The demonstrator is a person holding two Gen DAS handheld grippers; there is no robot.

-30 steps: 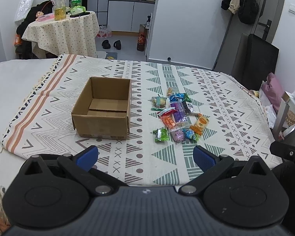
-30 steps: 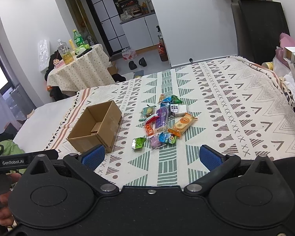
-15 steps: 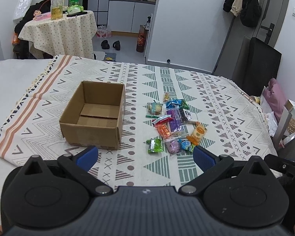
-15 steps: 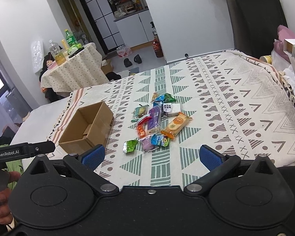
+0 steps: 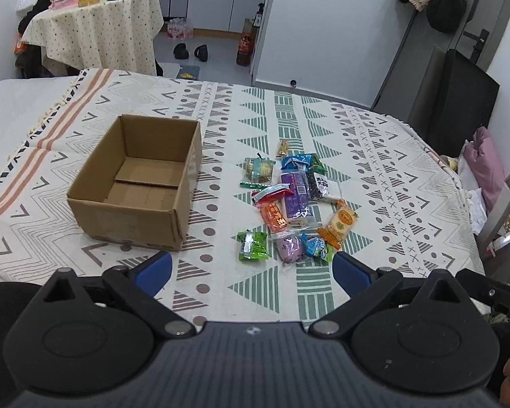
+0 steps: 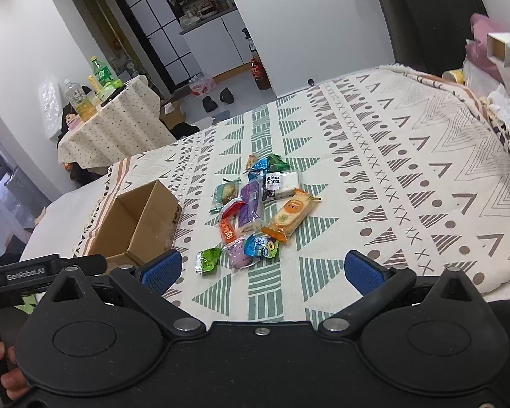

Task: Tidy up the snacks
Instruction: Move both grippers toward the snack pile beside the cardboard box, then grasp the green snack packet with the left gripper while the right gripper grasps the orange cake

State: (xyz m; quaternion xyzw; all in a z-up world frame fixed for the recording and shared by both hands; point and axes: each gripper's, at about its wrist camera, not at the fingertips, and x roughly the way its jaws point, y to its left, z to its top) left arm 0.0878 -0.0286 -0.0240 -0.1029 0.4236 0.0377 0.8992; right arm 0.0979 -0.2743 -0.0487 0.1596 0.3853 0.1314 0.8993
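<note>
Both tongs hang over the near edge of the patterned blanket [image 5: 374, 156], spread wide and holding nothing: the left gripper [image 5: 251, 270] and the right gripper [image 6: 262, 267]. Just beyond them the snack packets [image 5: 290, 200] lie clustered mid-blanket. The open cardboard box [image 5: 137, 183] stands beside them, toward the blanket's striped left edge, nothing visible inside.

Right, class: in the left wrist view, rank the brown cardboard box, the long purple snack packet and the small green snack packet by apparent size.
1. Brown cardboard box, clearly largest.
2. Long purple snack packet.
3. Small green snack packet, smallest, though nearest the camera.
</note>
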